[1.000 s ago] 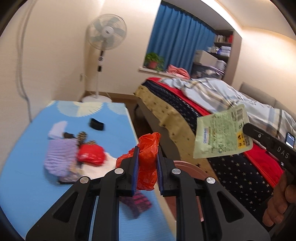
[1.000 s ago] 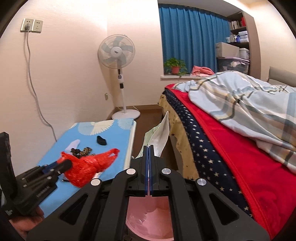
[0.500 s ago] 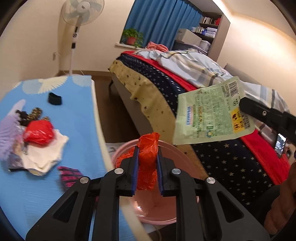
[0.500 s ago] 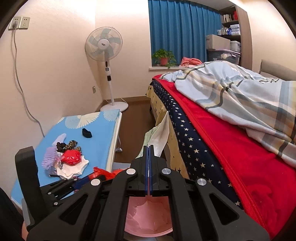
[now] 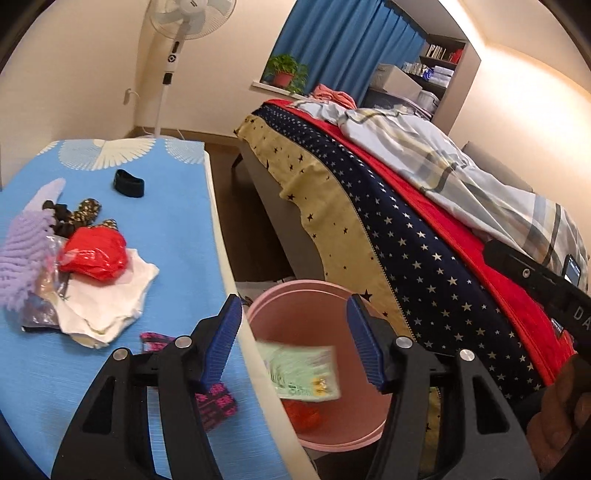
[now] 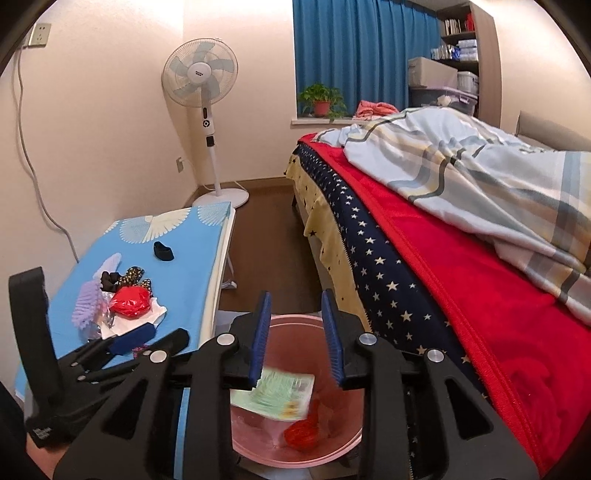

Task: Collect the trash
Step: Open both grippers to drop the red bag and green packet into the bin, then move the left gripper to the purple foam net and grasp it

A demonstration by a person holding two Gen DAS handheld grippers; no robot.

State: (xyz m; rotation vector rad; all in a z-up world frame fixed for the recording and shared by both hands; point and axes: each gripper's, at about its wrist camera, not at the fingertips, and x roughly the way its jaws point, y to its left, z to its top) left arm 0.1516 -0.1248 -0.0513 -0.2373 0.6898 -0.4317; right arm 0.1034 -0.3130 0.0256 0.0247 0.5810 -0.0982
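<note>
Half a second ago the left gripper (image 5: 293, 341) pinched a crumpled orange-red plastic bag (image 5: 303, 415) and the right gripper (image 6: 295, 334) pinched a pale green printed packet (image 6: 275, 395); now both stand with fingers spread wide and empty, and both pieces are inside the round pink plastic bin (image 6: 280, 325); the packet is motion-blurred, so whether it has settled cannot be told.

In the left wrist view the left gripper fills the lower centre, angled down over the bin (image 5: 266, 302), its blue-padded fingers (image 5: 221, 343) framing the bin mouth; the packet (image 5: 301, 371) shows between them, with the orange-red bag below it near the bottom of the frame; the right gripper's black body (image 5: 535, 280) crosses the right edge, with part of the person's hand (image 5: 557, 421) at lower right.

In the right wrist view the right gripper is at lower centre, also tipped down over the bin; the bag (image 6: 304, 430) lies at the bin's bottom just right of the packet; the left gripper's body (image 6: 103, 358) sits at lower left.

The left view alone shows the pile on the blue patterned table (image 5: 166, 221) closely: a second red plastic bag (image 5: 94, 256) on white cloth (image 5: 107, 306), lilac knit beside it; the right view alone shows the wall socket (image 6: 38, 33) and cable at upper left; both show the white standing fan (image 6: 201, 77) and the bed with the red blanket (image 6: 480, 295).
</note>
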